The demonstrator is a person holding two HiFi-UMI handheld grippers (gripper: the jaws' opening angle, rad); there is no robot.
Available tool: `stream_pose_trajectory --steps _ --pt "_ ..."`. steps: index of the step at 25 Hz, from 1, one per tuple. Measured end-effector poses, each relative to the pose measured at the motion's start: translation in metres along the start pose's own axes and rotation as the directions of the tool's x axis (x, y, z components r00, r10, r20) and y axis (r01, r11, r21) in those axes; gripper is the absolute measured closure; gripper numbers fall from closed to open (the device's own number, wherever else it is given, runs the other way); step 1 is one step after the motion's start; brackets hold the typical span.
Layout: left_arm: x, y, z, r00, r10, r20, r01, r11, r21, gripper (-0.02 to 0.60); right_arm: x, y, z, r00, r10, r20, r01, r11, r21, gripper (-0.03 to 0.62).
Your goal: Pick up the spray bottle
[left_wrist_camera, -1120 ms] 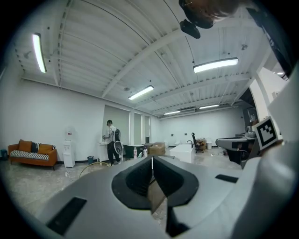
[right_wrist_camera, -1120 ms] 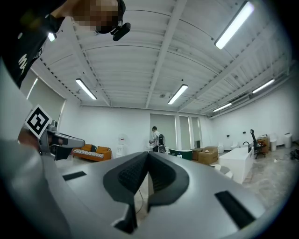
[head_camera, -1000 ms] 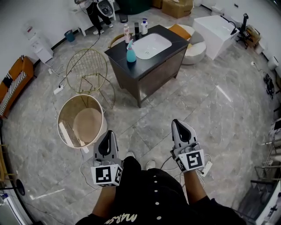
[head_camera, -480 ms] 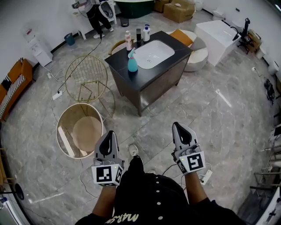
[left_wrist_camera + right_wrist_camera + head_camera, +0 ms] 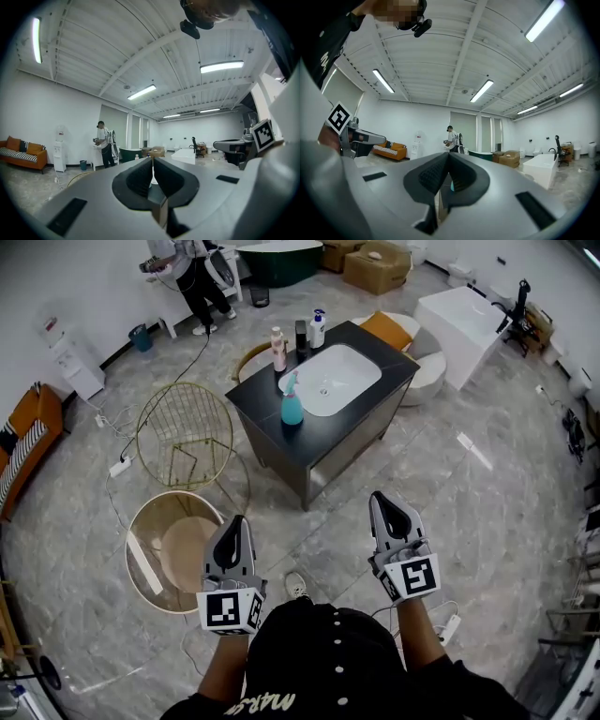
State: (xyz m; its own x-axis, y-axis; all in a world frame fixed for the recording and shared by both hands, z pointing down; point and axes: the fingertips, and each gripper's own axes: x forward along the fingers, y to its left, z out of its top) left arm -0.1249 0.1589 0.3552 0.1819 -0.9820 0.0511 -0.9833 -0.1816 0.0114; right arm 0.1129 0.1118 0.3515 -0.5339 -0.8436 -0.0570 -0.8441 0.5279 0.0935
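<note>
In the head view, the spray bottle point(image 5: 292, 405) is seen upright on the dark surface point(image 5: 258, 401), well apart from the left tool point(image 5: 232, 526) and right tool point(image 5: 385, 502). In the left gripper view, that tool is clenched and empty. In the right gripper view, likewise. Approach and grasp are judged still to be done.

- The spray bottle point(image 5: 292, 407) is coloured turquoise.
- The surface point(image 5: 262, 404) is finished near-black; its basin point(image 5: 333, 381) is white.
- The floor point(image 5: 487, 512) is marbled in grey.
- At nine o'clock, a sofa point(image 5: 49, 401) is seen in orange, with black-and-white stripes.
- Black-and-white square markers are carried on the grey left hand-held gripper point(image 5: 234, 523) and right hand-held gripper point(image 5: 382, 499).
</note>
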Motion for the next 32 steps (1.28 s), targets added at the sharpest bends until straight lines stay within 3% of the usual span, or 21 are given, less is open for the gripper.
stream_pose_trajectory --steps 6,15,25,32 --pt "0.034 0.035 0.000 1.000 -0.028 -0.006 0.028 0.999 -0.017 0.565 0.045 0.002 -0.004 0.999 -0.039 -0.009 0.039 0.999 0.005 0.599" --pt "0.088 0.054 -0.010 0.998 -0.063 -0.018 0.062 0.997 -0.040 0.565 0.100 -0.005 -0.024 0.999 -0.021 -0.043 0.022 1.000 0.011 0.599" --pt "0.194 0.084 -0.011 1.000 -0.005 -0.028 0.005 1.000 -0.018 0.565 0.208 -0.058 -0.041 1.000 0.025 -0.001 -0.025 1.000 0.019 0.599" --pt "0.279 0.095 0.008 1.000 0.012 -0.003 -0.012 1.000 0.008 0.565 0.286 -0.101 -0.041 0.997 0.074 0.009 -0.075 0.997 0.008 0.599"
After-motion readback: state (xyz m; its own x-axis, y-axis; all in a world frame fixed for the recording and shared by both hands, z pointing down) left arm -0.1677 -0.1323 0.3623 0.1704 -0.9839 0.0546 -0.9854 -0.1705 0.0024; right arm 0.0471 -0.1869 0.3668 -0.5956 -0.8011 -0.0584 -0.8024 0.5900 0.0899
